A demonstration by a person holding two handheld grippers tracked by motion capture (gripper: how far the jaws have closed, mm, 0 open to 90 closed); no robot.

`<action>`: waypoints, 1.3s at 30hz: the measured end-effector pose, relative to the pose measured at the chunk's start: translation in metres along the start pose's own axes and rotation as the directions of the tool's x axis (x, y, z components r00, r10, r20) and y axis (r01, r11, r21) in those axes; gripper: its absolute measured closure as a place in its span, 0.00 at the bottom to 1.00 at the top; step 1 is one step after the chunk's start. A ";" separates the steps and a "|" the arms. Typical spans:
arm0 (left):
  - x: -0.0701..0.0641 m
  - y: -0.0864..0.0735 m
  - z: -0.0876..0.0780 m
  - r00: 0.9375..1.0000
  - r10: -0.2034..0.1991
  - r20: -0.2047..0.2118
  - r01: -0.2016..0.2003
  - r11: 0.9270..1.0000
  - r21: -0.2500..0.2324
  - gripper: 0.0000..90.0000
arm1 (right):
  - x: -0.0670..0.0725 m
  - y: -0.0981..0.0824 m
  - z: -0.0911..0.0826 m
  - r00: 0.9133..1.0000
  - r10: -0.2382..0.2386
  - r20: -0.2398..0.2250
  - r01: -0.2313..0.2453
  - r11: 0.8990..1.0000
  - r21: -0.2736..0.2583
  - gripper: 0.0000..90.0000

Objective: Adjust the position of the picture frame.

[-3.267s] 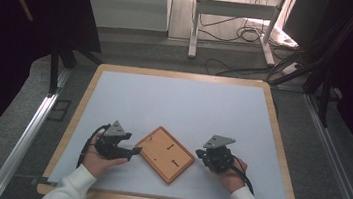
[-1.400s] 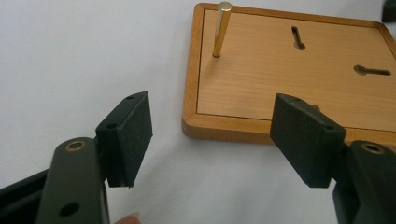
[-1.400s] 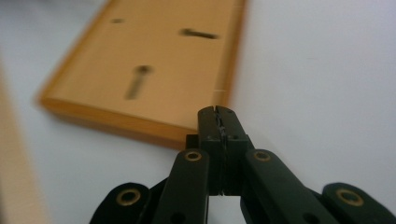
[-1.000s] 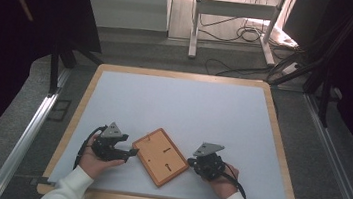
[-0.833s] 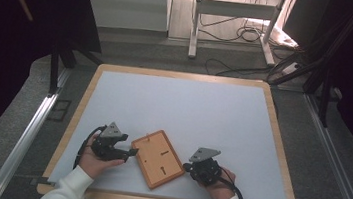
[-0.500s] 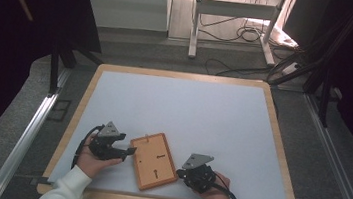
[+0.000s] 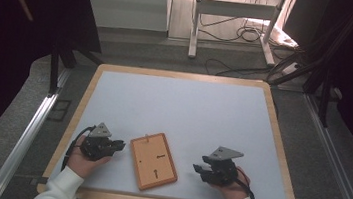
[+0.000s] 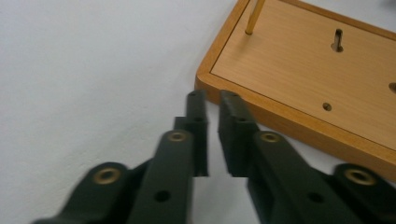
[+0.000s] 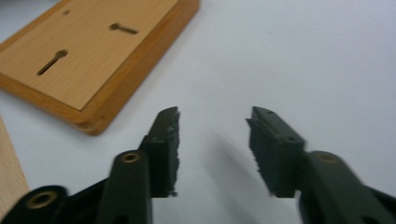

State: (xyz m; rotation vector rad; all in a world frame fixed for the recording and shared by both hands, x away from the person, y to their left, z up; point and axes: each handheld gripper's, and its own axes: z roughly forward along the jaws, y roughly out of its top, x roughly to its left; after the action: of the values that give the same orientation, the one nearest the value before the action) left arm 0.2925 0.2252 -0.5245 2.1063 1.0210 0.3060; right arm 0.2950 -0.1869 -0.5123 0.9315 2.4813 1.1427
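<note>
Though it lies flat and still on the counter (image 7: 189,106), the wooden picture frame (image 7: 153,160) looks to me like a light, stiff thing: a thin board set inside a raised rim, back side up, with two keyhole hanger slots (image 9: 51,62) cut into it. I would judge it rigid enough to lift by one edge without bending, but the smooth varnished rim may slip between hard pads, and whatever glazing sits on its face-down side could be fragile, though I cannot see that side. The rim (image 8: 280,119) is the sensible place to take hold, pinched across its thickness at the middle of a long side, or at two opposite sides with one claw each.

It sits near the front edge of the counter, between the two hands. Its long axis runs from near the person toward the far side, tilted a little, so the far end leans to the person's left. A thin brass-coloured peg (image 8: 253,16) rises close to the corner of that far short end.

The left claw (image 7: 118,145) has just been closing, and its jaws now stand almost together with nothing between them, the tips just beside the frame's left long edge but not on it. The right claw (image 7: 199,168) has just been opening; its jaws stand apart and empty, off to the right of the frame and clear of it, with bare counter below them.
</note>
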 end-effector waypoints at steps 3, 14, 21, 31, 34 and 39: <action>0.001 -0.001 0.003 1.000 -0.012 0.005 0.012 1.000 0.020 1.00 | -0.009 -0.003 -0.006 0.999 0.040 0.032 -0.039 0.999 -0.018 0.43; -0.002 0.003 0.016 1.000 -0.001 0.015 0.000 0.998 0.062 1.00 | -0.025 -0.019 -0.025 0.991 0.099 0.092 -0.096 0.995 -0.036 0.35; -0.002 0.009 0.022 1.000 -0.003 0.014 0.002 0.998 0.064 1.00 | -0.034 -0.025 -0.036 0.987 0.121 0.108 -0.116 0.992 -0.049 0.35; 0.000 0.008 0.024 1.000 -0.009 0.015 0.008 0.995 0.095 1.00 | -0.037 -0.027 -0.039 0.985 0.121 0.121 -0.117 0.992 -0.041 0.34; -0.001 0.009 0.027 1.000 0.000 -0.003 0.000 0.994 0.106 1.00 | -0.037 -0.027 -0.039 0.984 0.127 0.125 -0.122 0.992 -0.041 0.34; 0.000 0.013 0.032 1.000 -0.010 0.006 0.009 0.995 0.101 1.00 | -0.038 -0.027 -0.039 0.984 0.124 0.124 -0.120 0.992 -0.038 0.34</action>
State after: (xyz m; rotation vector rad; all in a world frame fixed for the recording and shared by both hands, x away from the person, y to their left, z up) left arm 0.3161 0.2028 -0.5365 2.1902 1.0622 0.2473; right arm 0.2936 -0.2470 -0.5084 1.1244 2.3280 1.1182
